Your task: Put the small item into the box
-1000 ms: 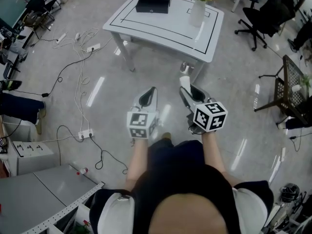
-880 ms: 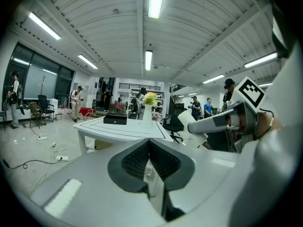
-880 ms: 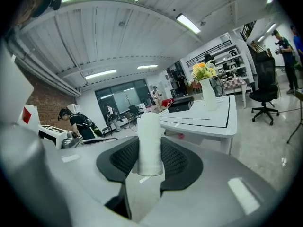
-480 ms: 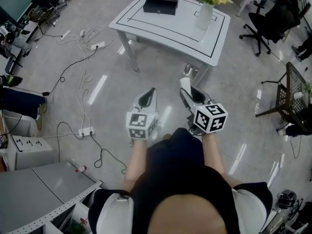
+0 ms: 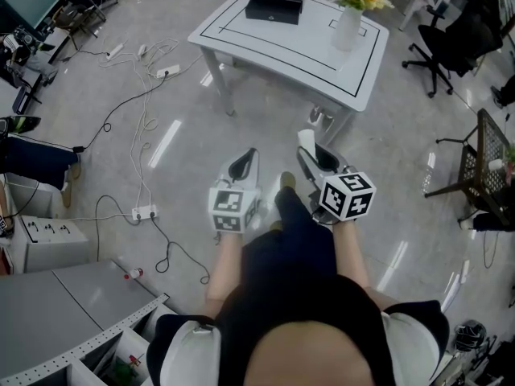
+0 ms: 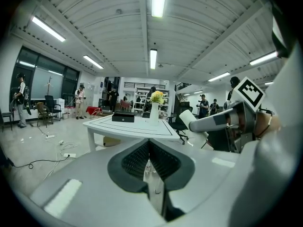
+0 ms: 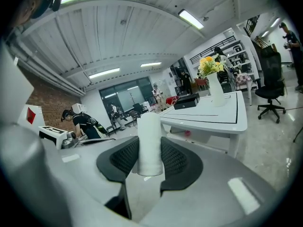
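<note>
A white cylinder point(image 5: 305, 138) point(image 7: 150, 141), the small item, stands upright between the pads of my right gripper point(image 5: 306, 146) point(image 7: 149, 148), which is shut on it. My left gripper point(image 5: 249, 151) point(image 6: 149, 144) is level with it on the left, jaws shut and empty. Both are held above the floor and point at a white table point(image 5: 298, 48) point(image 6: 137, 126) point(image 7: 227, 110) some way ahead. On the table's far side sits a black box point(image 5: 276, 2) point(image 6: 123, 118) point(image 7: 186, 101), lid down. A white vase of yellow flowers point(image 5: 348, 24) stands to the right of the box.
Cables and power strips point(image 5: 146, 95) trail over the floor at left. A black office chair point(image 5: 447, 40) stands right of the table, a dark mesh stand point(image 5: 481, 153) at the right edge, a grey cabinet point(image 5: 64, 316) at lower left. People point(image 6: 21, 98) stand in the background.
The table has come closer and slid lower in the head view. A foot has stepped forward between the two grippers. Both grippers keep their hold and their places in the frame.
</note>
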The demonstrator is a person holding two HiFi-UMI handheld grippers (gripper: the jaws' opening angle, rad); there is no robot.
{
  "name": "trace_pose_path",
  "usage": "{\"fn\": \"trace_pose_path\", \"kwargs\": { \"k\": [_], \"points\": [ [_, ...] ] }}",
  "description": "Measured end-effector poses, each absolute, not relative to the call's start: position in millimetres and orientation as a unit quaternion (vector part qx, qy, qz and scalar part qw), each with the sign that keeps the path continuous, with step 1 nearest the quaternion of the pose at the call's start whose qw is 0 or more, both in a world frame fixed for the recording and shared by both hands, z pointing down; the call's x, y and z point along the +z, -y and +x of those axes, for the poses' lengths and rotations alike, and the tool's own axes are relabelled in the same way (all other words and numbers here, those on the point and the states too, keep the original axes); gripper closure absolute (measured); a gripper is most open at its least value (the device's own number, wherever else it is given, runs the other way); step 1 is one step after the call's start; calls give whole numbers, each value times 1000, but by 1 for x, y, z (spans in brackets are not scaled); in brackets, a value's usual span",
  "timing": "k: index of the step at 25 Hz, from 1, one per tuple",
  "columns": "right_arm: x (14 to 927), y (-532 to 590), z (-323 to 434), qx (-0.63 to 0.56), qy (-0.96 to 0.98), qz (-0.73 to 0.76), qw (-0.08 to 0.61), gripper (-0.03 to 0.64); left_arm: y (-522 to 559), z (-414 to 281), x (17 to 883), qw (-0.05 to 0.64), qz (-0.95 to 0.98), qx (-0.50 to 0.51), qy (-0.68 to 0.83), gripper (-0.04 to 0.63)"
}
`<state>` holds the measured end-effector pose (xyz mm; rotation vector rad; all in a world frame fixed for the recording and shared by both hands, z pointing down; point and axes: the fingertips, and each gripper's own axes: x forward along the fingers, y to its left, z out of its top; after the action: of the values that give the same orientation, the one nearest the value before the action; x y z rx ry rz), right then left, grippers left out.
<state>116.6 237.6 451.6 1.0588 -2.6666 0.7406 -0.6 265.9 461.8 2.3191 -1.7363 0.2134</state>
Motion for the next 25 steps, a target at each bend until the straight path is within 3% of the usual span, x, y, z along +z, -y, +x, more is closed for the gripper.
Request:
{"fn": "trace_pose_path", "kwargs": {
  "k": [25],
  "points": [
    [445, -130, 106, 241, 894, 366, 96, 474, -159, -15, 457, 120, 793, 65, 593, 588]
  ]
}}
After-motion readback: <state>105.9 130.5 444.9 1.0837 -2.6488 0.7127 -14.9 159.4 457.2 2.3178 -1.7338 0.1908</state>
